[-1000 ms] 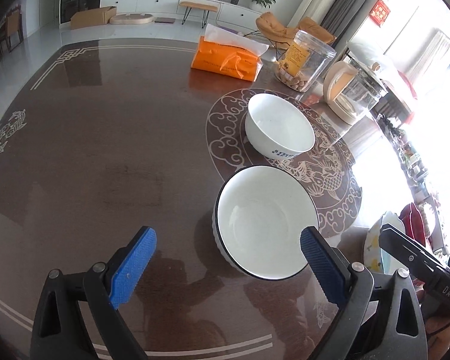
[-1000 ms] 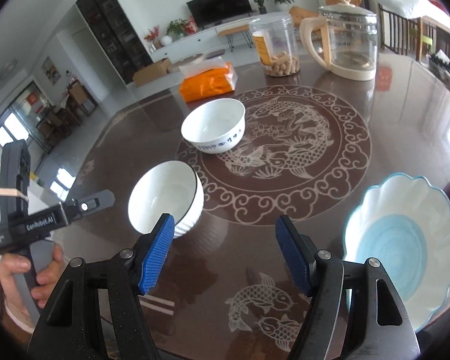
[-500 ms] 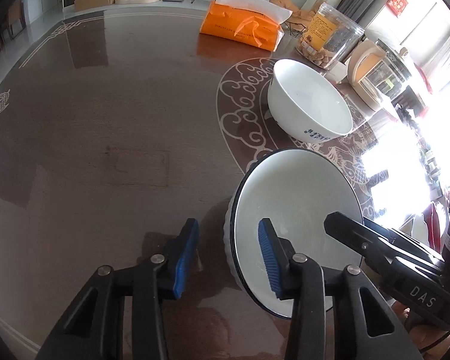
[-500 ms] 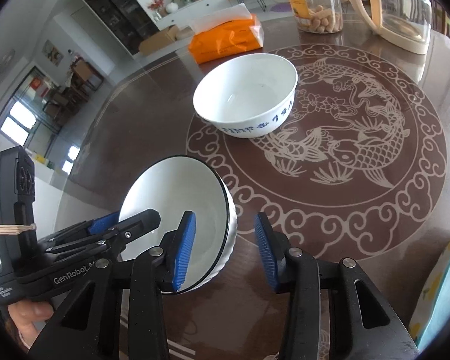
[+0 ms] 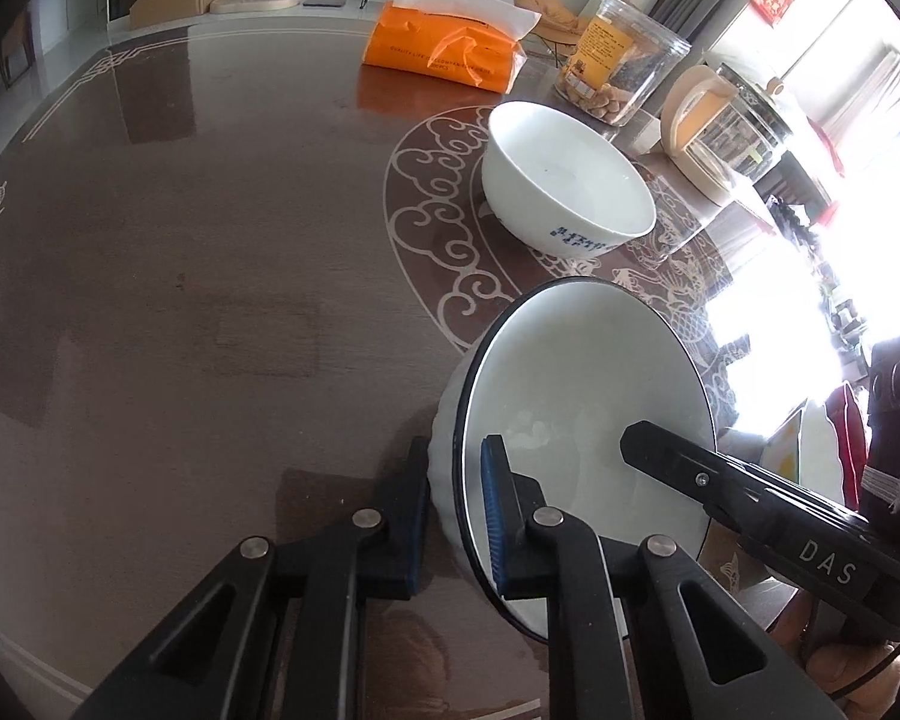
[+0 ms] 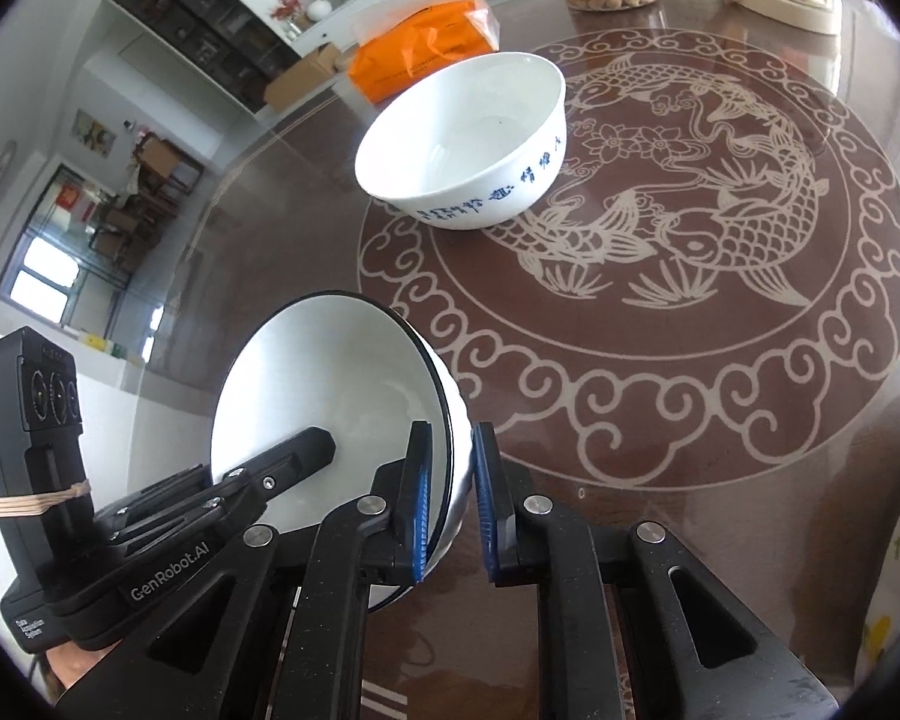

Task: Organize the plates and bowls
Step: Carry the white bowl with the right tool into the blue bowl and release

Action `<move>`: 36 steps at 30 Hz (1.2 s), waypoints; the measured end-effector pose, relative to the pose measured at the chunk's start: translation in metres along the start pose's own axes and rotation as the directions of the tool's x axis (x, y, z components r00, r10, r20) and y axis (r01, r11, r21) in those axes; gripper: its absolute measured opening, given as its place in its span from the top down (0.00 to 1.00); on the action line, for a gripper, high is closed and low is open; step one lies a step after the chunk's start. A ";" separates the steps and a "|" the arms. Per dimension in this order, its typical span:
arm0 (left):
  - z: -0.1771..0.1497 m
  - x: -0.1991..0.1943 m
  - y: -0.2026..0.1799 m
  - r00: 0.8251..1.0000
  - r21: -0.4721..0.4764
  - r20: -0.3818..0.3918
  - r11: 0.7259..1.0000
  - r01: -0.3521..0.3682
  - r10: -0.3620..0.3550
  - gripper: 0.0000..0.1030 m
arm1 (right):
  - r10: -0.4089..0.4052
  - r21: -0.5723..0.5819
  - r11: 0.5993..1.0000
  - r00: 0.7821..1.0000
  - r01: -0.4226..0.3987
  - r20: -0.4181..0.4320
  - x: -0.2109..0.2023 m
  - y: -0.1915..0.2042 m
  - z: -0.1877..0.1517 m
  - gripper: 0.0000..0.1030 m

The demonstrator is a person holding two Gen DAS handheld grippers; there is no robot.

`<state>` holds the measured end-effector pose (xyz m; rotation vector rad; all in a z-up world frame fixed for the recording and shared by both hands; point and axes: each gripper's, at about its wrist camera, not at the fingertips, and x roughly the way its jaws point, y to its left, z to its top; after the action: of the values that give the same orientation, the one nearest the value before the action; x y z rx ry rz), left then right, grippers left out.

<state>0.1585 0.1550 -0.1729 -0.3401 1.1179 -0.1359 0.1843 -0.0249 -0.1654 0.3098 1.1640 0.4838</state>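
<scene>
At the near edge of the worktop (image 5: 198, 276) I had both tools on the black-rimmed bowl (image 5: 582, 414). My left hand-held gripper (image 5: 453, 525) was clenched across its left wall, one pad outside, one inside. My right hand-held gripper (image 6: 450, 498) pinched the opposite wall the same way. The bowl sat tilted between them, its mouth turned toward me. I judged the two-sided grip was there to keep a slick, round bowl from swinging on a single pinch. The likely target was the lettered white bowl (image 5: 564, 186) farther off on the fish medallion (image 6: 690, 228), well apart from mine.

The left view showed me the tissue pack (image 5: 450, 48), the snack jar (image 5: 618, 66) and the kettle (image 5: 726, 132) lined up at the far side. It washed out badly on the right. The right view gave me the blue lettering on the far bowl (image 6: 468, 144) and the clear run of worktop (image 6: 750, 420) between the two bowls. I could not tell from either whether my bowl's foot was touching the surface.
</scene>
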 end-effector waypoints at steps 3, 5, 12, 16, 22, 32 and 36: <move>-0.004 -0.009 -0.017 1.000 0.034 0.016 0.999 -0.002 0.002 0.84 | 0.005 0.016 1.000 1.000 -0.005 0.026 -0.018 -0.004 -0.006 0.85; -0.007 -0.014 -0.030 1.000 0.065 0.027 0.998 -0.009 0.007 0.84 | 0.006 0.031 0.999 0.999 -0.008 0.042 -0.030 -0.009 -0.010 0.85; -0.014 -0.031 -0.085 0.998 0.167 0.064 0.986 -0.001 -0.010 0.84 | -0.015 0.068 0.998 0.994 0.007 0.111 -0.080 -0.030 -0.023 0.85; -0.020 -0.036 -0.125 0.997 0.231 0.074 0.973 0.019 -0.036 0.84 | -0.023 0.118 0.993 0.986 0.004 0.163 -0.115 -0.053 -0.037 0.85; -0.030 -0.023 -0.191 0.994 0.321 0.034 0.943 0.087 -0.103 0.84 | -0.098 0.190 0.980 0.968 0.053 0.232 -0.169 -0.090 -0.052 0.85; -0.048 0.029 -0.275 0.992 0.415 -0.056 0.901 0.128 -0.115 0.84 | -0.244 0.300 0.939 0.942 0.171 0.229 -0.204 -0.168 -0.055 0.85; -0.053 0.050 -0.289 0.993 0.436 -0.077 0.893 0.110 -0.085 0.84 | -0.263 0.338 0.923 0.943 0.184 0.206 -0.198 -0.192 -0.058 0.85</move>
<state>0.1509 -0.1408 -0.1395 0.0155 1.0907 -0.4831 0.1077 -0.2925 -0.1202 0.4910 1.0134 0.0498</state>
